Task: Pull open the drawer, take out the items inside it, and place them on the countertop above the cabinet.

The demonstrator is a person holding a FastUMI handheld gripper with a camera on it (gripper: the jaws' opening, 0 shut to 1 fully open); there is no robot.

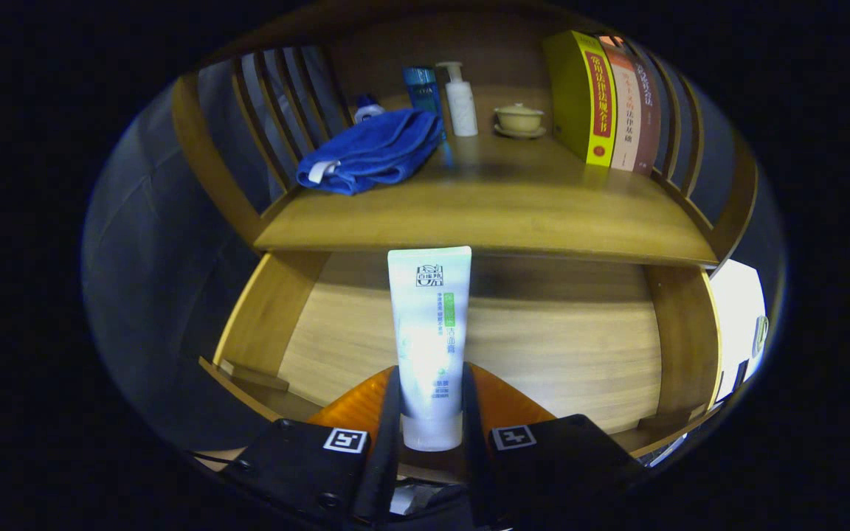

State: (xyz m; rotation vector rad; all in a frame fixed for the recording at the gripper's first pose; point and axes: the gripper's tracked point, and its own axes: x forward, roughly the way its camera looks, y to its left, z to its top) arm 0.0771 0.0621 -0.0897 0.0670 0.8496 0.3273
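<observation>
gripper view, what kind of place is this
Likely a home-style wooden cabinet: its countertop holds books, a blue towel and a pump bottle. The gripper is shut on a tube.

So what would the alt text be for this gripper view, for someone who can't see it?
The tongs are shut on a white tube, cap down, over an open wooden drawer. Beyond it, the countertop holds a folded blue towel, a pump bottle, a lidded cup and three books.

The countertop (pixel 513 214) had bare room along its front and middle. A blue towel (pixel 373 151) took the left rear, a pump bottle (pixel 460 99) and lidded cup (pixel 519 118) the back, upright books (pixel 606 99) the right; slatted side rails (pixel 277 103) closed both ends.
</observation>
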